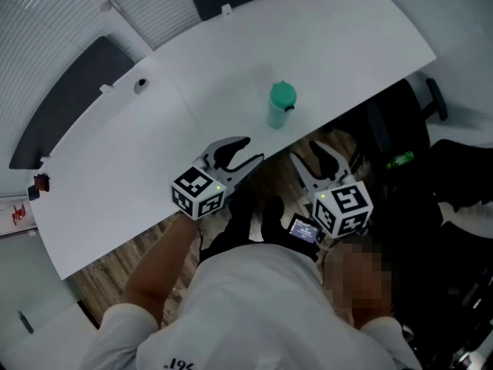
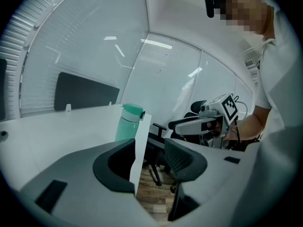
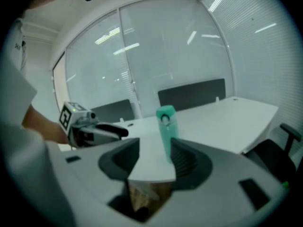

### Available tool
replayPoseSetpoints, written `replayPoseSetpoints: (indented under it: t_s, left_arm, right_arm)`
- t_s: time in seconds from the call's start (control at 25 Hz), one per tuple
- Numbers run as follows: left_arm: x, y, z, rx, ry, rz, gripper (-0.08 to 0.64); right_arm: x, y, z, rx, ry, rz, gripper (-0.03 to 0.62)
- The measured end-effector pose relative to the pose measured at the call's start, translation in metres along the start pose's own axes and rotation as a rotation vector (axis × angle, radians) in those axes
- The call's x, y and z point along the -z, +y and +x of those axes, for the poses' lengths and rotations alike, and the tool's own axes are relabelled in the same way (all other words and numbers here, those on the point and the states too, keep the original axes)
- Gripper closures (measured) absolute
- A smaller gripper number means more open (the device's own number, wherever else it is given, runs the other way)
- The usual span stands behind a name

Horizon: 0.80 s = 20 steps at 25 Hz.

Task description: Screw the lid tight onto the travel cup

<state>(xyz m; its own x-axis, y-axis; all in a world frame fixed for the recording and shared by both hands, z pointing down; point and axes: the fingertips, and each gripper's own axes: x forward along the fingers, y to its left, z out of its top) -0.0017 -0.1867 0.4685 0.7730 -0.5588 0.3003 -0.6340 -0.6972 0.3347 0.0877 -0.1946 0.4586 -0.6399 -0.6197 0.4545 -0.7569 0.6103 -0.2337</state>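
Head view: a mint-green travel cup point(image 1: 277, 117) stands upright on the white surface point(image 1: 231, 68), close to its near edge and towards the right-hand end. Its lid point(image 1: 283, 94) sits on top; how tightly cannot be told. The left hand-held gripper point(image 1: 253, 149) hangs just off the near edge, below and left of the cup, jaws apart with nothing between them. The right hand-held gripper point(image 1: 306, 153) hovers beside it over the wooden floor point(image 1: 115, 264), also parted and empty. Both point towards the cup and neither touches it. A black chair point(image 1: 400, 126) stands under the right end of the surface.

Left gripper view: the left hand-held gripper point(image 2: 149, 148) has its jaws spread, and only the near edge of the surface point(image 2: 47, 131) runs through the gap. The travel cup point(image 2: 127, 129) stands beyond, clear of the pads, with the lid point(image 2: 132, 109) on. The right hand-held gripper point(image 2: 208, 123) shows to the right.

Right gripper view: the right hand-held gripper point(image 3: 154, 155) is likewise open, a corner of the surface point(image 3: 222, 122) lying between the jaws. The travel cup point(image 3: 167, 136) stands upright ahead near the right jaw, untouched. The left hand-held gripper point(image 3: 94, 129) shows at the left.
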Motion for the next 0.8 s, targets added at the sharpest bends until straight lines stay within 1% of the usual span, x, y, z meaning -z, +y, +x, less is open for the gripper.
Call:
replayPoseSetpoints:
  t_s: [0.2,0.48,0.6,0.8]
  left_arm:
    - [-0.001,0.016,0.02,0.034,0.017,0.021,0.333]
    - [-0.008,0.042,0.052,0.036,0.029,0.058,0.264]
    - [-0.008,0.055,0.063,0.039,0.058,0.084,0.25]
    - [-0.01,0.069,0.084,0.072,0.102,0.121,0.239]
  right_arm:
    - [-0.015,-0.009,0.021,0.021,0.001,-0.04,0.385]
    - [-0.034,-0.021,0.054,0.047,0.023,-0.126,0.343]
    - [-0.04,-0.024,0.069,0.051,0.031,-0.152,0.33]
    - [-0.049,-0.028,0.086,0.052,0.043,-0.18,0.314]
